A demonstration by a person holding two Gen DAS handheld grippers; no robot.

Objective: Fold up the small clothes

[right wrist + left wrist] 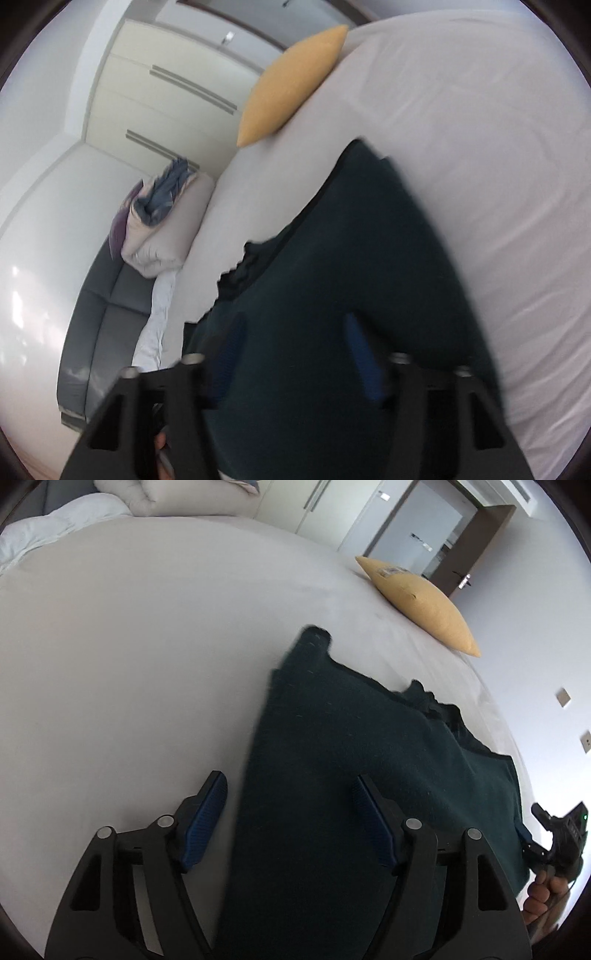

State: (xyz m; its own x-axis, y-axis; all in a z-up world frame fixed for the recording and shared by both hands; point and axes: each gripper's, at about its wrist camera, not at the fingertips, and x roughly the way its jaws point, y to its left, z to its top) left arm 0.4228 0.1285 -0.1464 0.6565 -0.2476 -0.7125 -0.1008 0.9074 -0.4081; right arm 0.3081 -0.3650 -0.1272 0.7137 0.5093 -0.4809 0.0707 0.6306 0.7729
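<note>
A dark green knit garment [354, 760] lies spread on a pale bed sheet [129, 646]. My left gripper [290, 797] is open, with blue pads; its left finger is over the sheet and its right finger over the garment's left part. My right gripper [295, 343] is open above the garment [351, 258], in a blurred view. The right gripper also shows in the left wrist view [554, 830] at the garment's far right edge, held by a hand.
A yellow cushion [424, 602] lies at the bed's far edge, also in the right wrist view [291, 85]. Folded bedding [162, 221] and a white duvet [55, 535] sit at the bed's end. A wardrobe [166, 92] and a door [461, 554] stand beyond.
</note>
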